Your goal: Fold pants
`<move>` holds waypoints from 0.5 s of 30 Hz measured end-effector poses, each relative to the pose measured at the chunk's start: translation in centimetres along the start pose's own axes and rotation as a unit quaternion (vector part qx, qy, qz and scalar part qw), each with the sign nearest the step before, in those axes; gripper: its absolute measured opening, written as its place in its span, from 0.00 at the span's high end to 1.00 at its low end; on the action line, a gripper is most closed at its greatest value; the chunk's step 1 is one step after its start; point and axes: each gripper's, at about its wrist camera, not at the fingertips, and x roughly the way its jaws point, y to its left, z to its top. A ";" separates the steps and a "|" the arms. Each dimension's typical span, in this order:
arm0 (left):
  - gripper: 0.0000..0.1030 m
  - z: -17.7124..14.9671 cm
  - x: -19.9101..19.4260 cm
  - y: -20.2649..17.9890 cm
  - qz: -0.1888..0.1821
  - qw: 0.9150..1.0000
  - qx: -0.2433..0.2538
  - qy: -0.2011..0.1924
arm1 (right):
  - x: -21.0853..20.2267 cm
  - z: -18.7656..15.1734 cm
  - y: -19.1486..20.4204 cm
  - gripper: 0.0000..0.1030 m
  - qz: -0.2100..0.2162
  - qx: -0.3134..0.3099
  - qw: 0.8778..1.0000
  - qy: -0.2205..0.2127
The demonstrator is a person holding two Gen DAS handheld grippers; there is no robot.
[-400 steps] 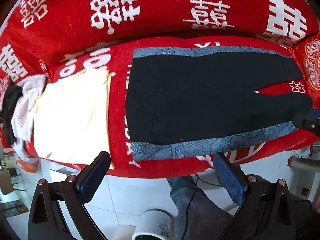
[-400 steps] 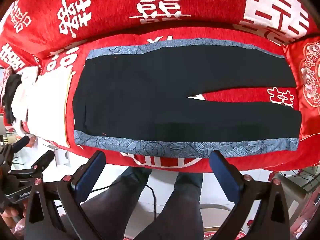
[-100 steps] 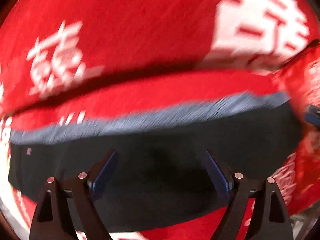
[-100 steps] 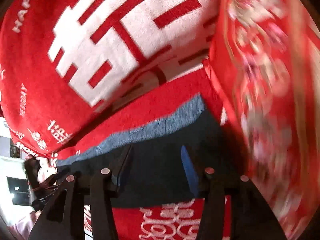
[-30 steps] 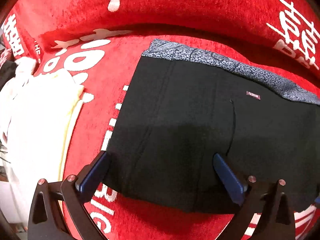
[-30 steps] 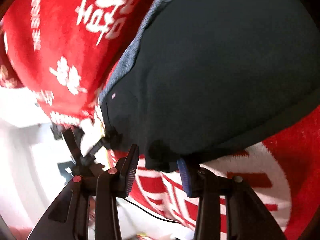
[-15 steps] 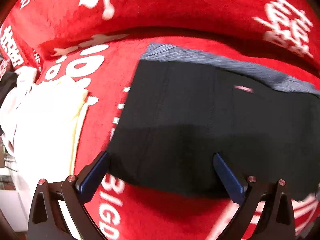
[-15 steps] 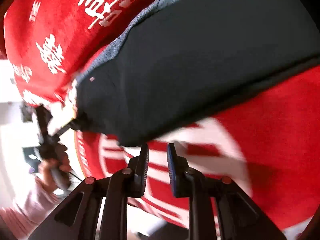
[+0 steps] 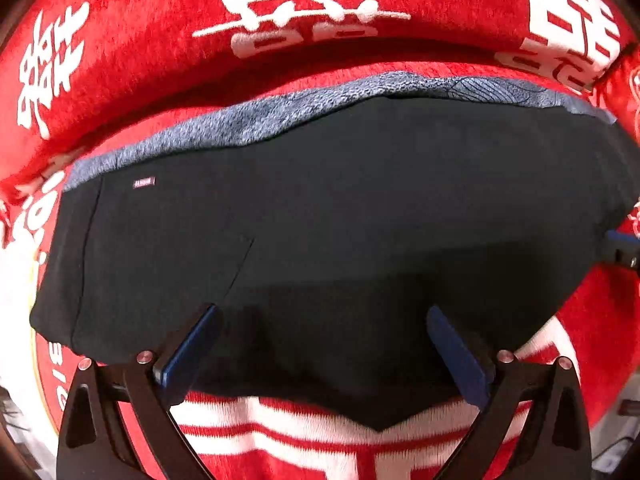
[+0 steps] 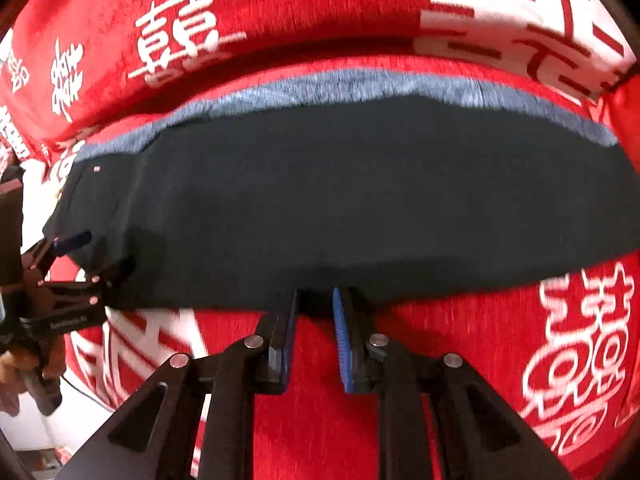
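The black pants (image 9: 320,240) lie folded lengthwise, one leg over the other, on the red sofa seat, with a grey patterned strip (image 9: 248,124) along the far edge. My left gripper (image 9: 320,316) is open, its fingers spread over the near edge of the pants. The pants also show in the right wrist view (image 10: 340,200). My right gripper (image 10: 314,296) stands with its jaws a narrow gap apart at the near edge of the pants, nothing between them. The left gripper also shows in the right wrist view (image 10: 76,248), at the waist end.
The sofa (image 10: 460,360) wears a red cover with white characters; its backrest (image 9: 320,8) rises just behind the pants. A pale folded cloth (image 9: 12,280) lies at the left edge. A red cushion (image 9: 630,92) sits at the right end.
The left wrist view has swung right, now over the middle of the pants. The right gripper has settled level at the pants' near edge and its jaws have opened slightly.
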 end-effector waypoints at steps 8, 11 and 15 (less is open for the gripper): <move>0.00 8.9 -1.3 -1.2 0.001 0.999 -0.025 -0.027 | -1.3 7.5 -0.8 0.80 0.064 0.022 0.997 -0.038; 0.00 11.9 1.5 -2.4 0.023 0.999 -0.038 -0.027 | 1.1 11.4 0.1 0.80 0.071 0.001 0.997 -0.034; 0.00 12.8 5.0 -2.0 0.046 0.995 -0.085 -0.004 | 5.5 14.7 -0.4 0.80 0.049 0.012 0.999 -0.018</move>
